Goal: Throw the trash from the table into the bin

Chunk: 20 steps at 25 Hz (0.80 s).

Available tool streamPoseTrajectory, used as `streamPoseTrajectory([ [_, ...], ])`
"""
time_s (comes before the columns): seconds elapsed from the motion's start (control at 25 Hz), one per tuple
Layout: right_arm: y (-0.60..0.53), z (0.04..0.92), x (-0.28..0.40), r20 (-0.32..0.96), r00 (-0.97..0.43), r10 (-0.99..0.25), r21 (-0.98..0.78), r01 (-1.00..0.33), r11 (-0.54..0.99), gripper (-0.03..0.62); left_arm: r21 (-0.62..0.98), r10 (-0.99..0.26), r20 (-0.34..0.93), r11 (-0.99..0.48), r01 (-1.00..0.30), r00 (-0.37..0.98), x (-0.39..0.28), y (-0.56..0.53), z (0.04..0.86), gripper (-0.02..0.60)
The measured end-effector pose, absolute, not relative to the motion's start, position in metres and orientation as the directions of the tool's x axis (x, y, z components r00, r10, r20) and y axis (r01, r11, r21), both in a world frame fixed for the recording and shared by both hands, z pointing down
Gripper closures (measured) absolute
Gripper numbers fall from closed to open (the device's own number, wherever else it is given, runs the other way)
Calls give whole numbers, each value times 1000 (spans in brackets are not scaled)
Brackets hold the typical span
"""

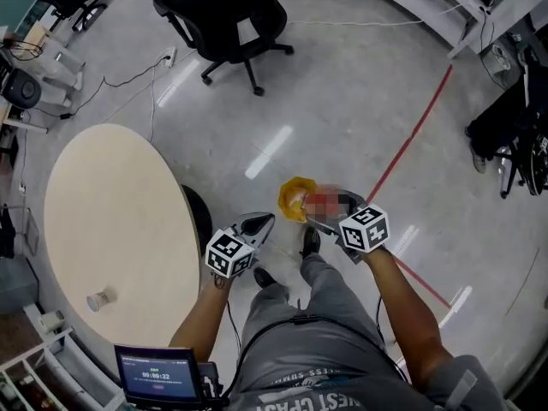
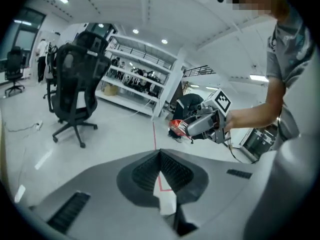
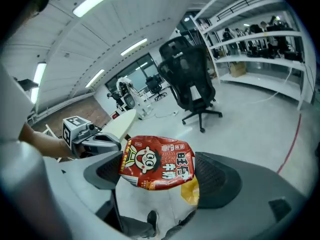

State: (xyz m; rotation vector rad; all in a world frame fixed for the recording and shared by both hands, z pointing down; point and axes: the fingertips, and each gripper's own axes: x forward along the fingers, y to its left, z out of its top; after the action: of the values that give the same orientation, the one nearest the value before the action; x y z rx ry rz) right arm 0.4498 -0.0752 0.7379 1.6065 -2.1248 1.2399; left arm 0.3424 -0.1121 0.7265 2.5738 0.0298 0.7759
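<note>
Now your right gripper clamps the snack packet mid-body; it looks light, crinkly, slippery. Left gripper fingers sit closed, empty.

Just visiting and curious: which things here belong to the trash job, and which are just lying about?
Job: red snack packet, held by right gripper; yellow bin; round table; small cup-like item on it.
Lying about: office chair; small screen.
</note>
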Motion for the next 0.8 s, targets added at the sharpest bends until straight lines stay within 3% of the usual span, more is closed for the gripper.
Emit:
streamPoseTrajectory([
  [0.32,-83,913,460,718,-406,-565,-572,-808,-145,135,561,227,679,-773,-294,698,331,-117,901,540],
  [0.56,-91,1001,469,712,-429,-556,-674,-639,-371,135,524,321,790,-795,-304,523,306,-111,990,540],
  [0.8,-85,1074,470,762,-461,-455,-646,-591,-482,135,496,352,835,-814,-303,422,284,-118,1033,540],
])
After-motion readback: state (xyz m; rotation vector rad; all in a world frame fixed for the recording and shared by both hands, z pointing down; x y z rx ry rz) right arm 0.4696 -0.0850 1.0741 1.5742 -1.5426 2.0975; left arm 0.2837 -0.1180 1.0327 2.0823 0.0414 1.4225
